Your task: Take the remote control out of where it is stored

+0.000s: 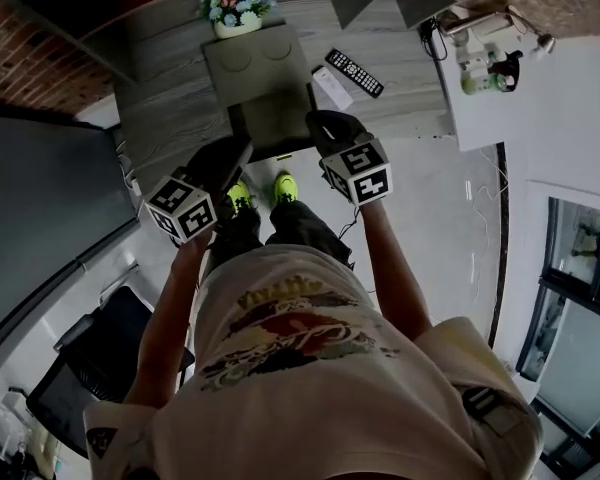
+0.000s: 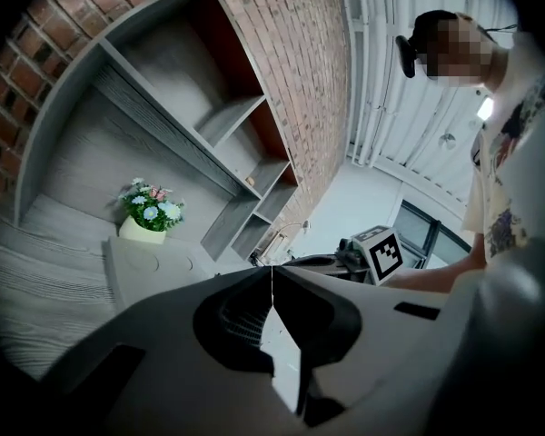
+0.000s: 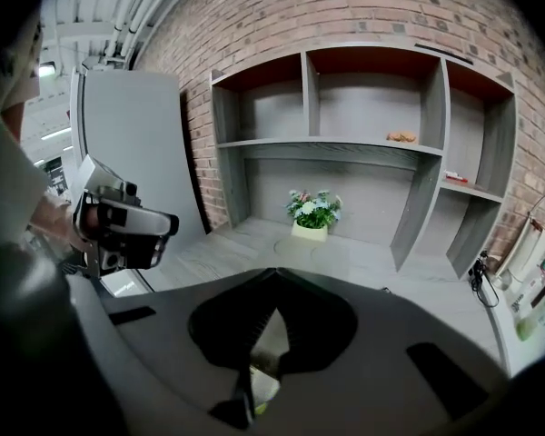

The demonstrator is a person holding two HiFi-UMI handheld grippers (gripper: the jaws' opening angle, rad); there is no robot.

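Lying on grey desk (image 1: pixel 405 93) under brick wall (image 3: pixel 282 16): remote (image 1: pixel 354 72), perhaps two.

The black remote control (image 1: pixel 354 72) lies on the counter (image 1: pixel 412 93) near a grey box (image 1: pixel 260 78); a flower pot (image 1: pixel 237 13) stands behind it.

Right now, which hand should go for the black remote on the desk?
Right, probably. The black remote lies on the desk right of the grey box, and the right gripper hangs on that side. The left gripper is on the box's far side. Both are shut, so it must open first.
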